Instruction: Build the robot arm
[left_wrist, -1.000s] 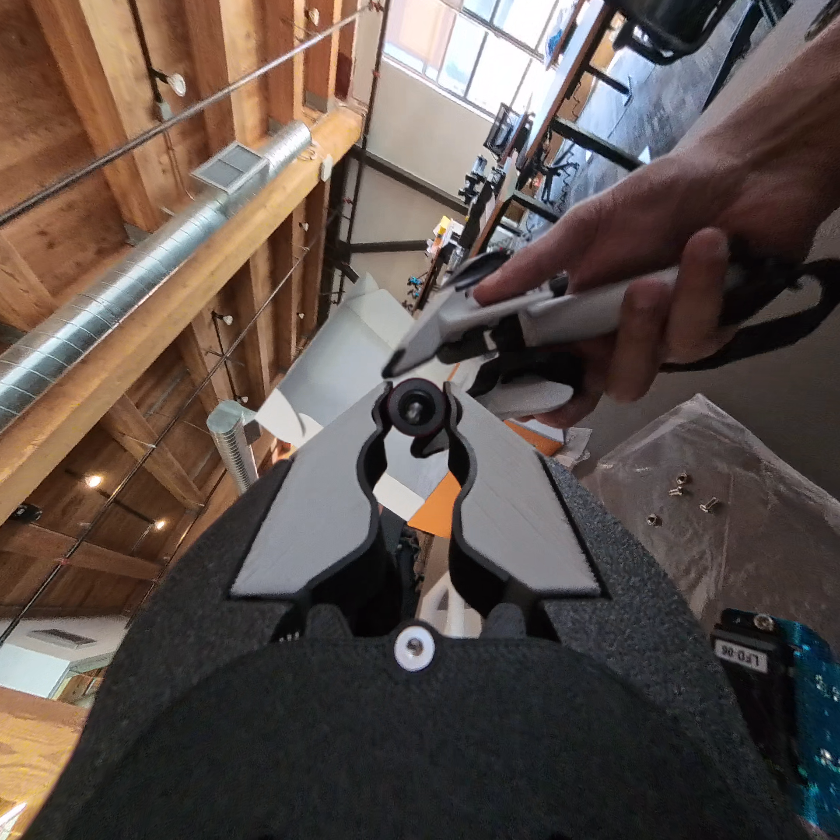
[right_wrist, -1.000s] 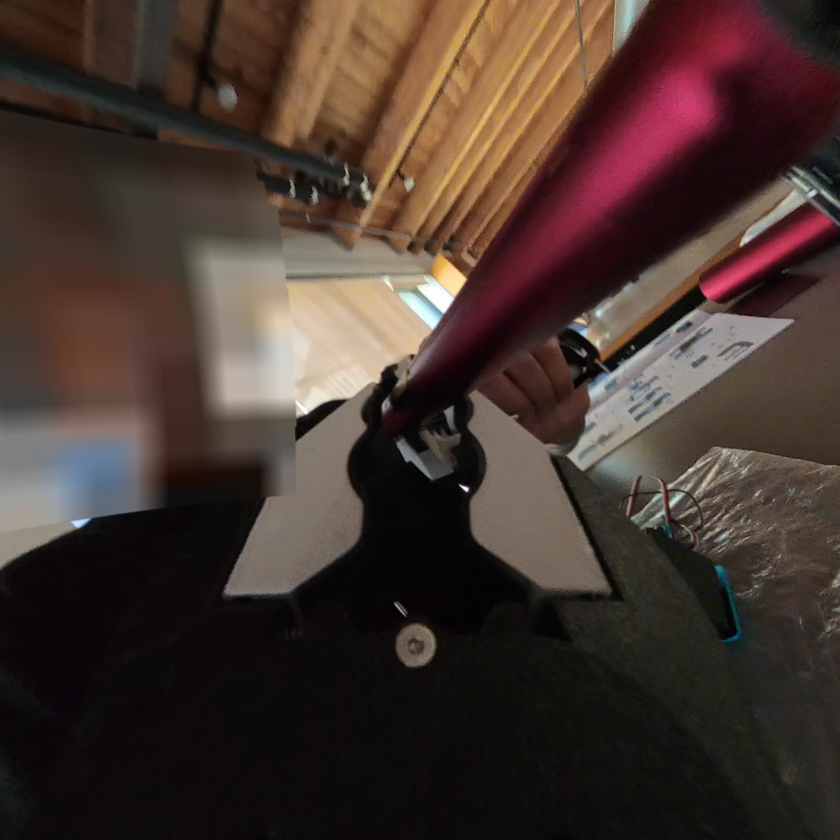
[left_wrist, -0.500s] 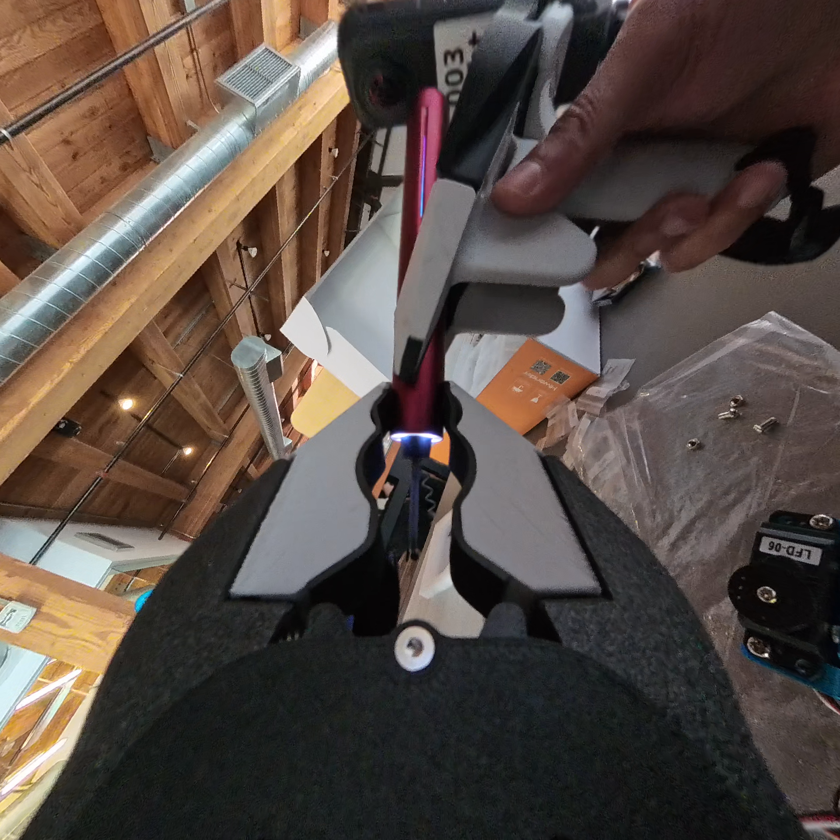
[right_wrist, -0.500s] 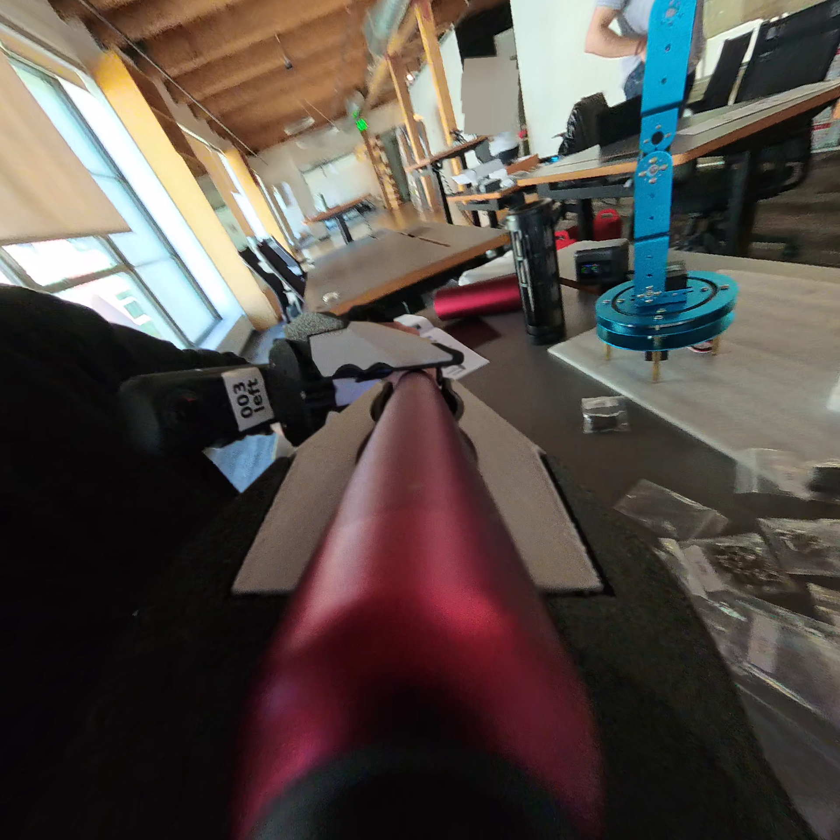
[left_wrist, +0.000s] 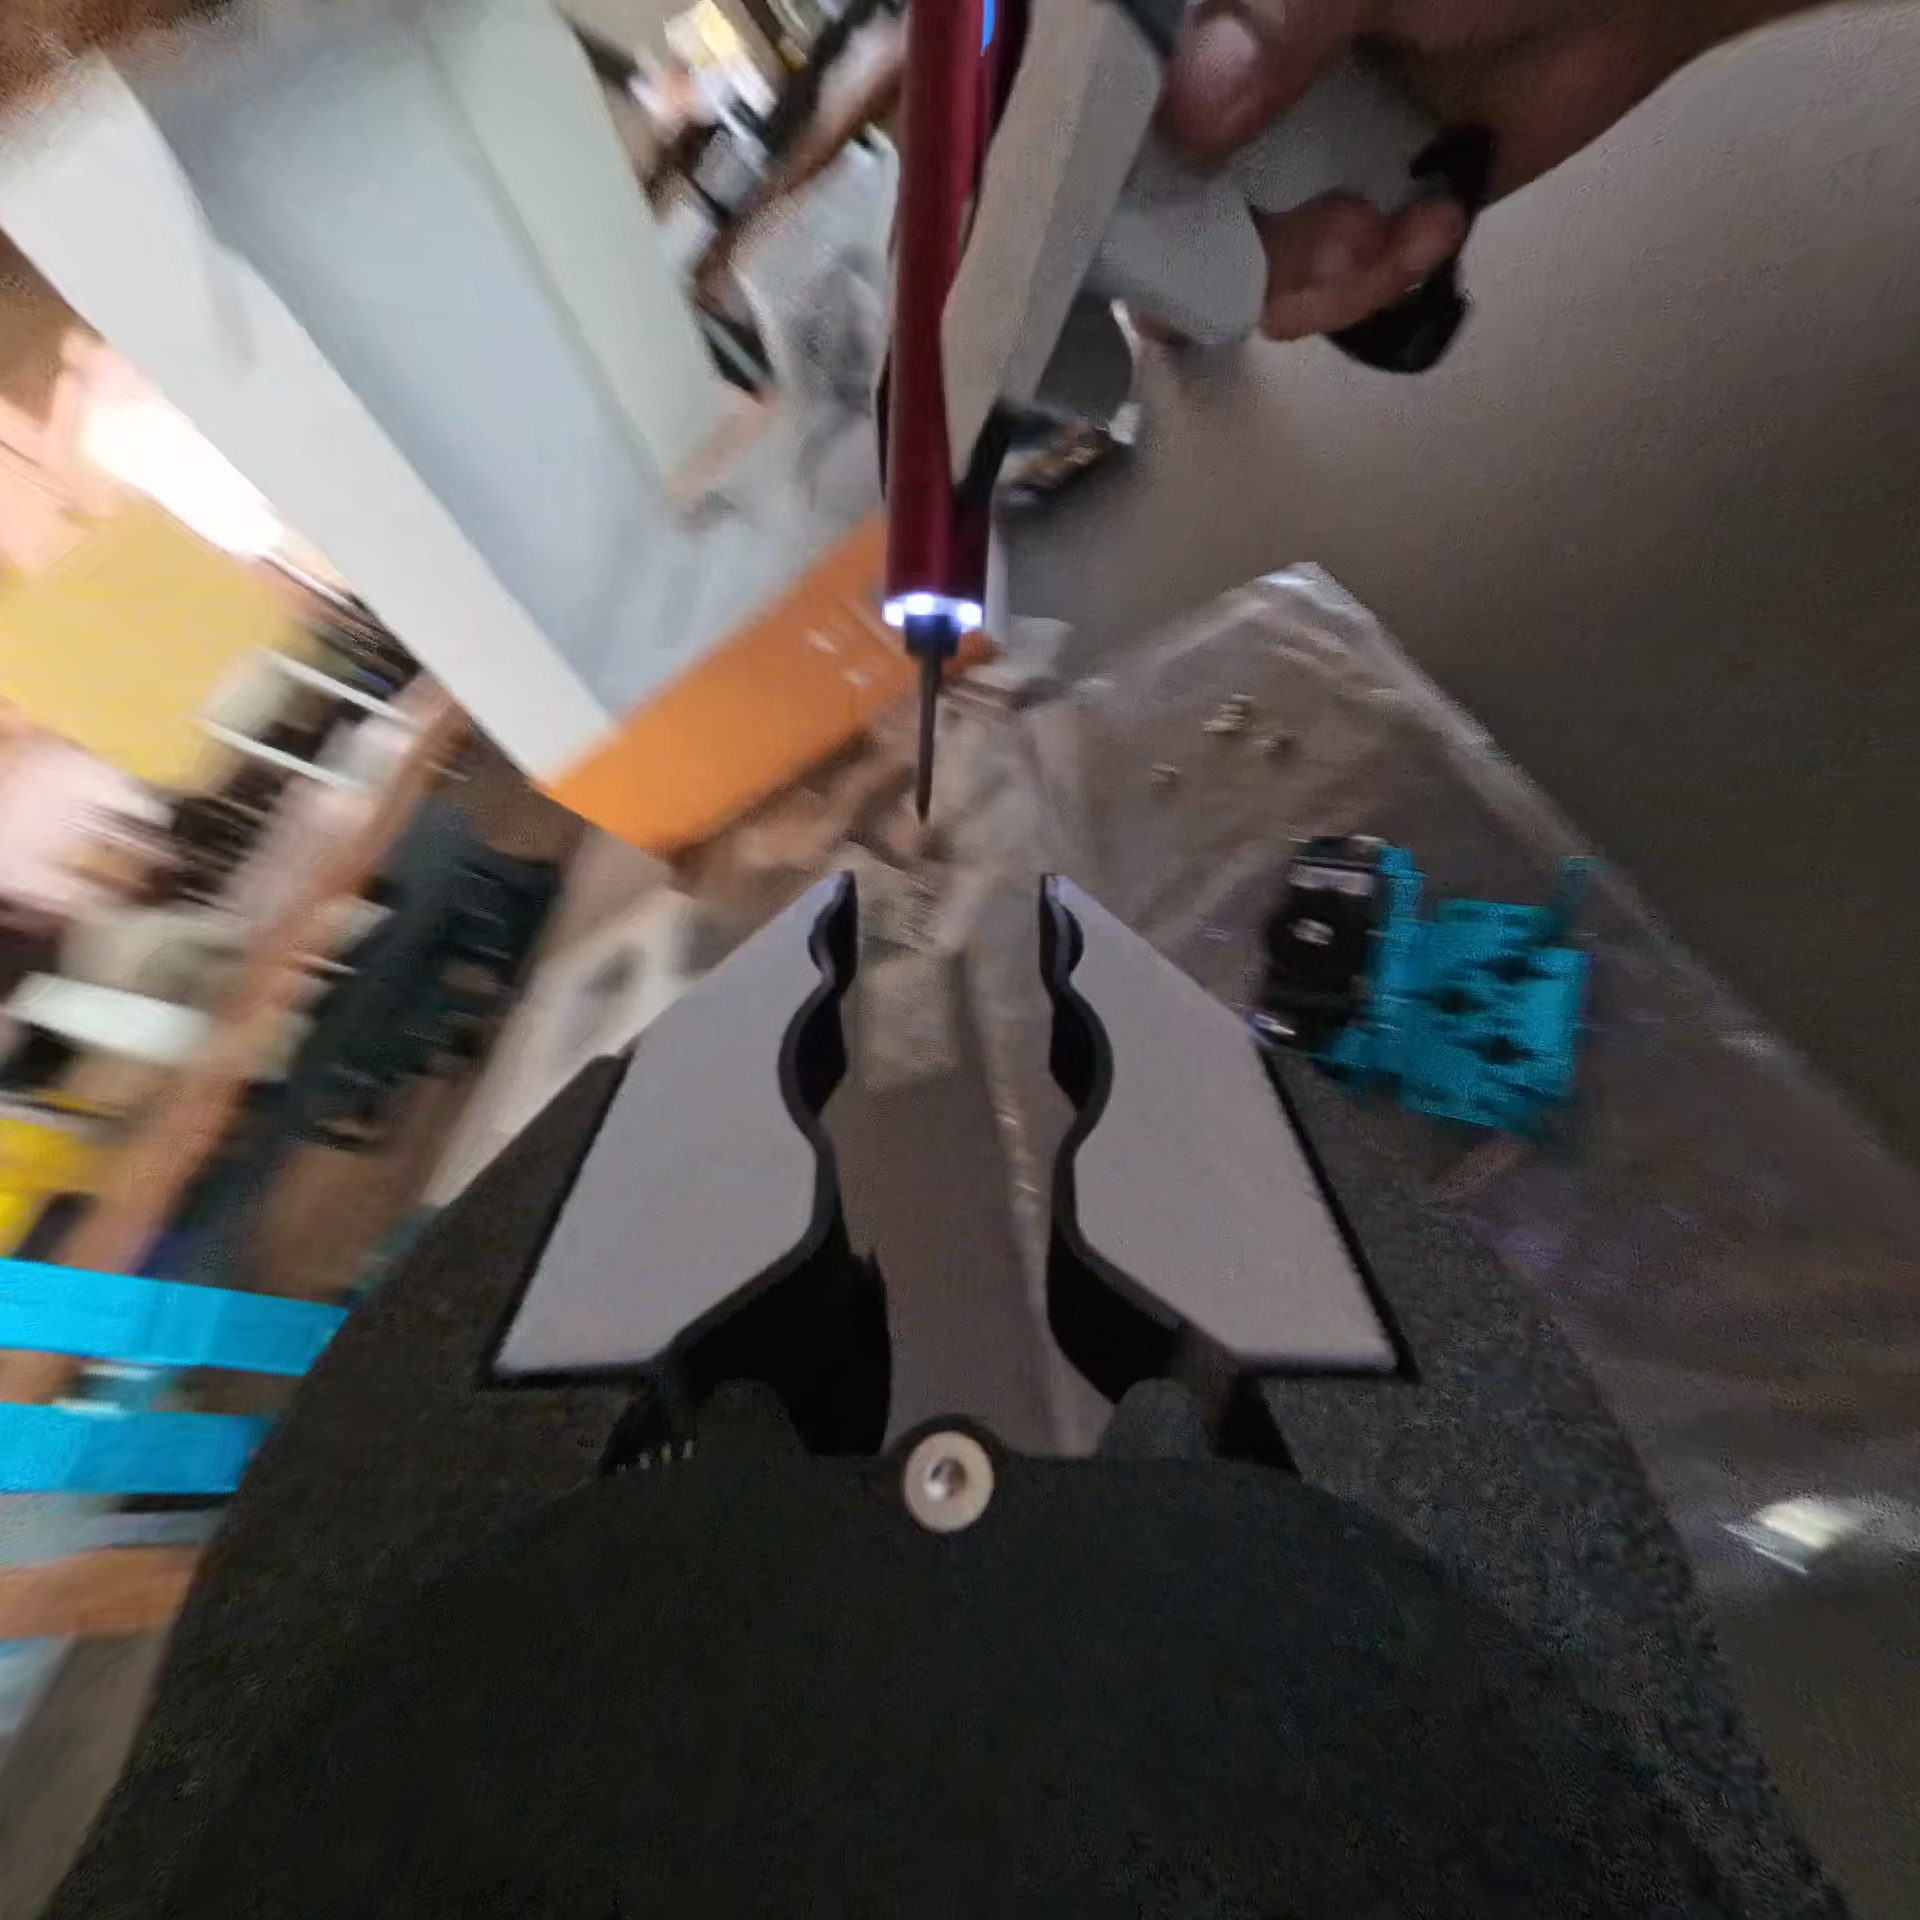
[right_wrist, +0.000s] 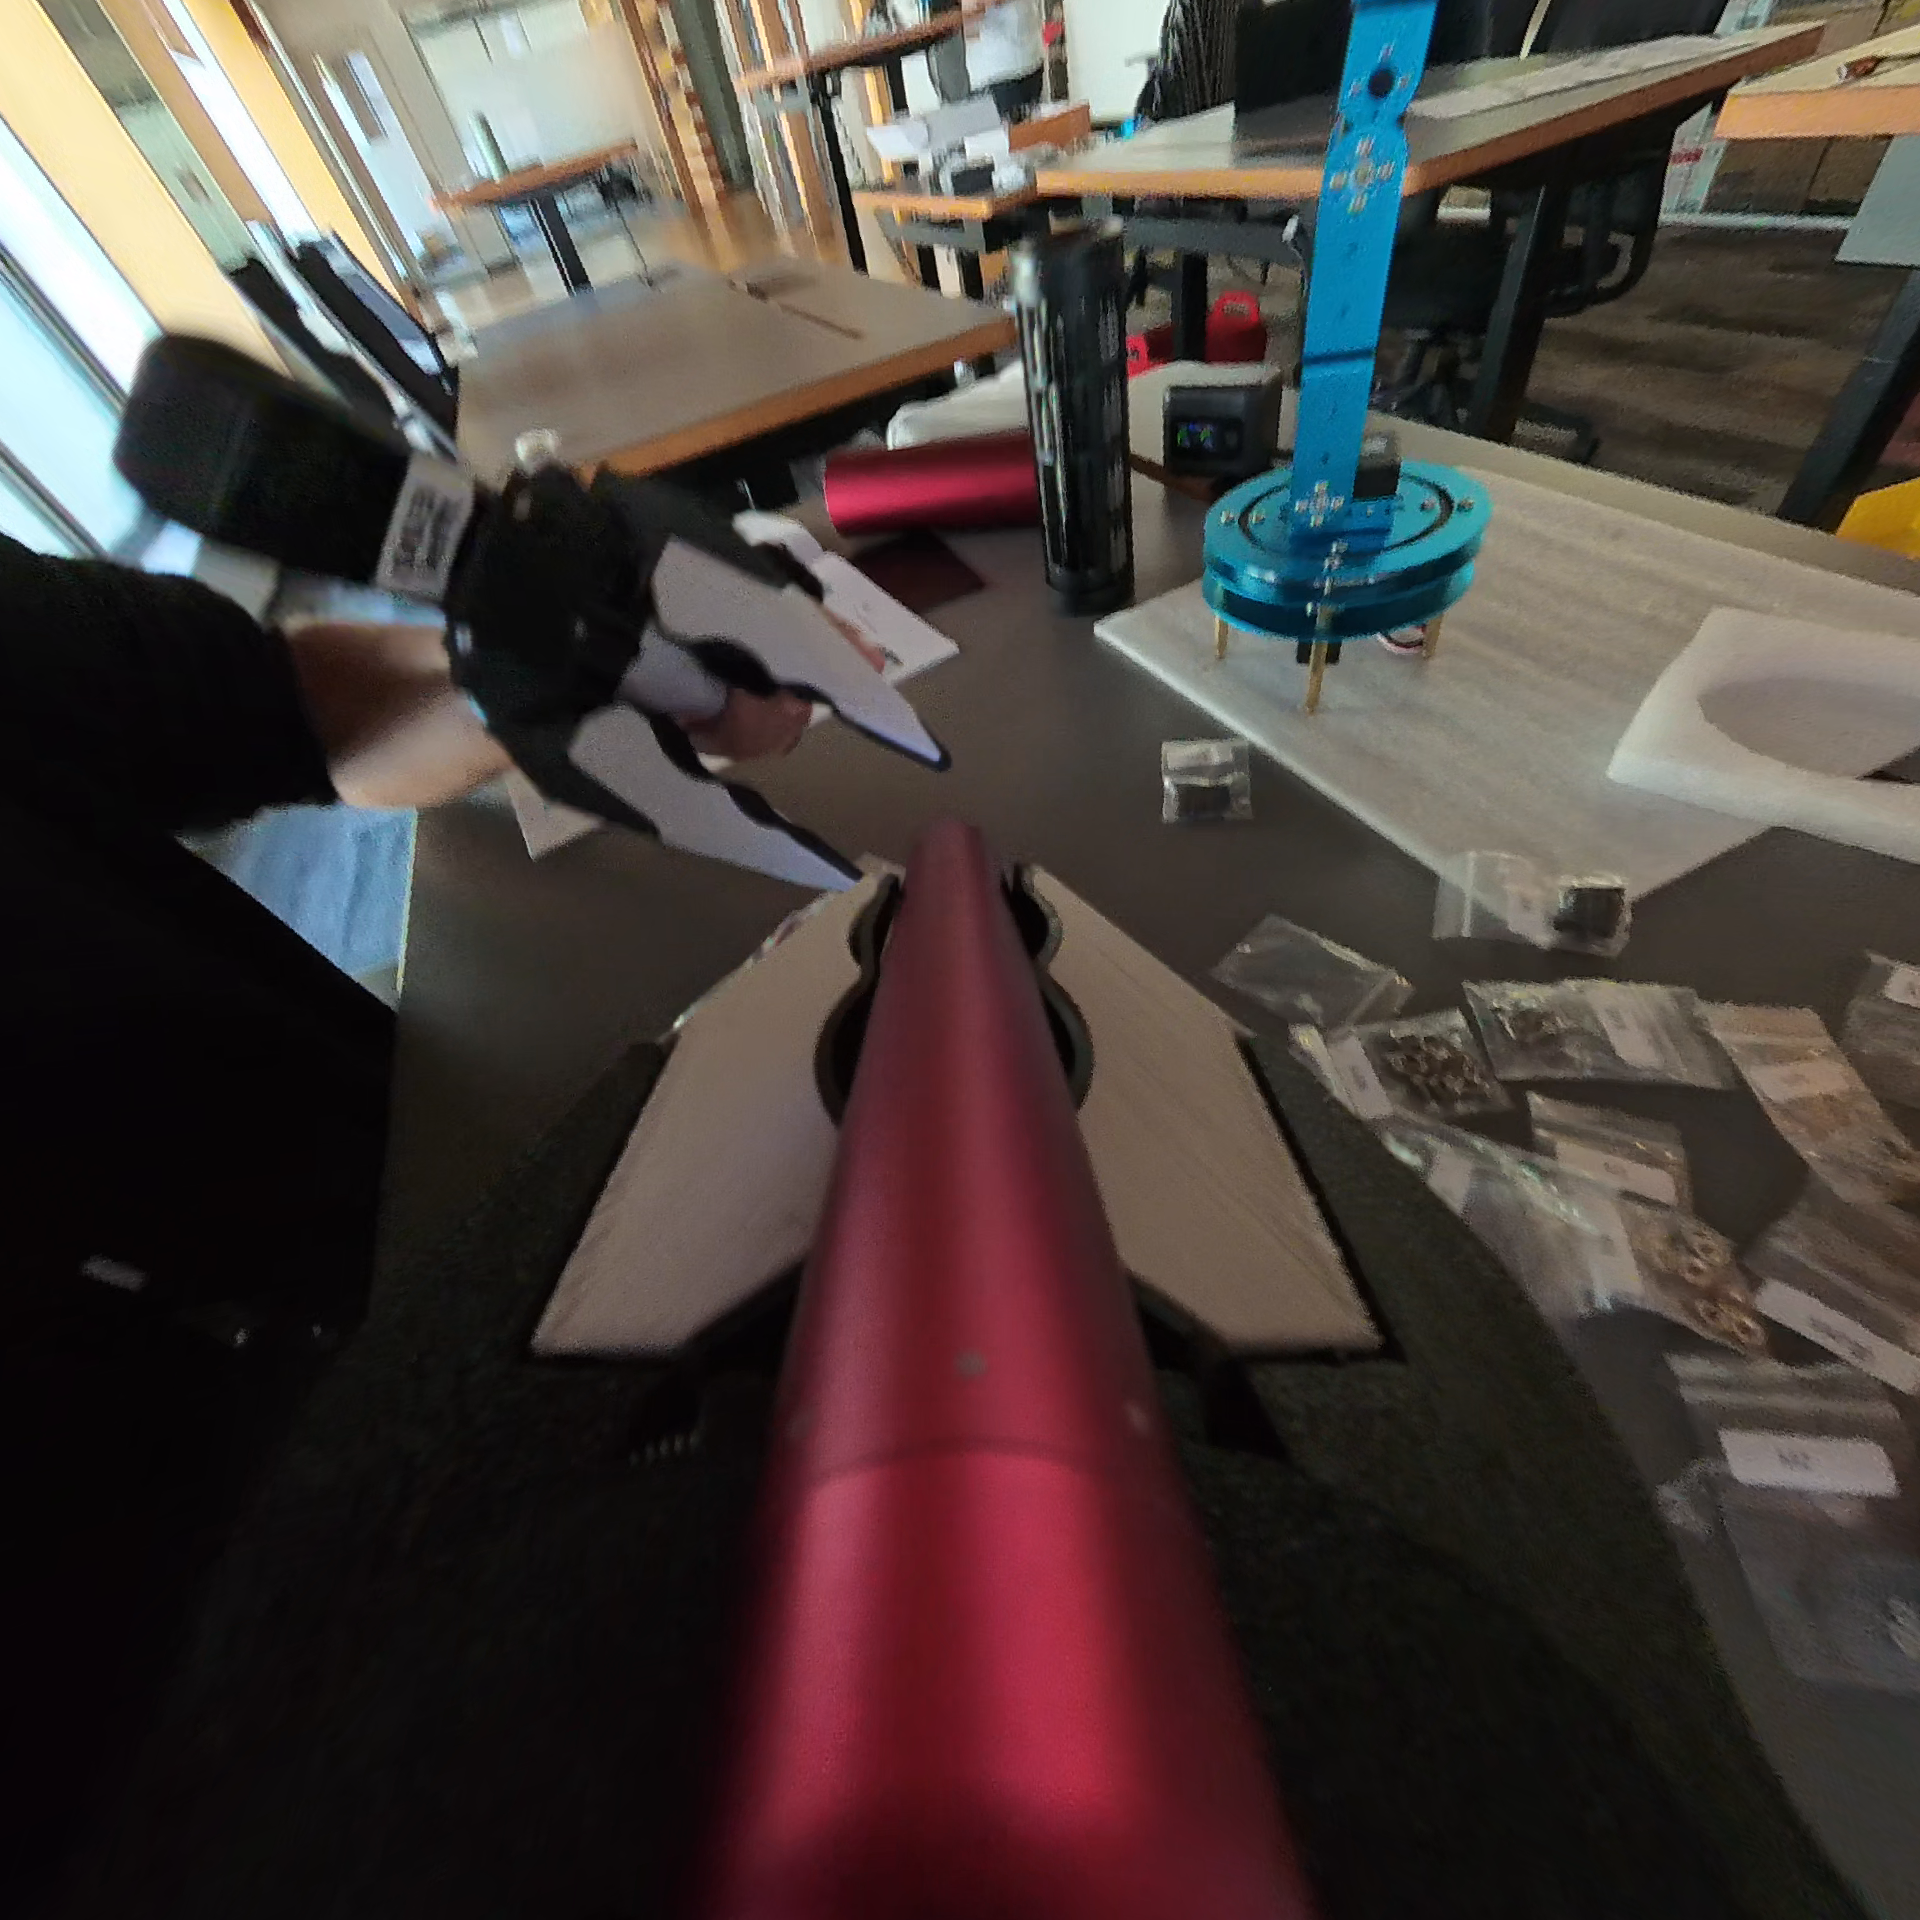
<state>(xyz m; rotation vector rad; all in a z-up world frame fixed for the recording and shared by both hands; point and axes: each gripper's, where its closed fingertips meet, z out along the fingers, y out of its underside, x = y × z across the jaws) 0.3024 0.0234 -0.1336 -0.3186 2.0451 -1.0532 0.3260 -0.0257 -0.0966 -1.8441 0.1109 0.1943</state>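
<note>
Red screwdriver (right_wrist: 940, 1195) is sitting clenched between the right tongs (right_wrist: 951, 904), its lit tip and thin bit (left_wrist: 923, 748) pointing down toward the clear plastic sheet (left_wrist: 1351, 748) lying on the dark counter (right_wrist: 1039, 748). The left tongs (left_wrist: 945, 904) are hanging spread apart and gripping nothing, just beside the bit's point. A blue-and-black servo bracket (left_wrist: 1434, 987) is resting on the plastic to their right, near a few loose screws (left_wrist: 1236, 727). Farther off, a blue round stand (right_wrist: 1340, 530) is standing on a pale board, with small parts bags (right_wrist: 1558, 1060) lying scattered nearby.
</note>
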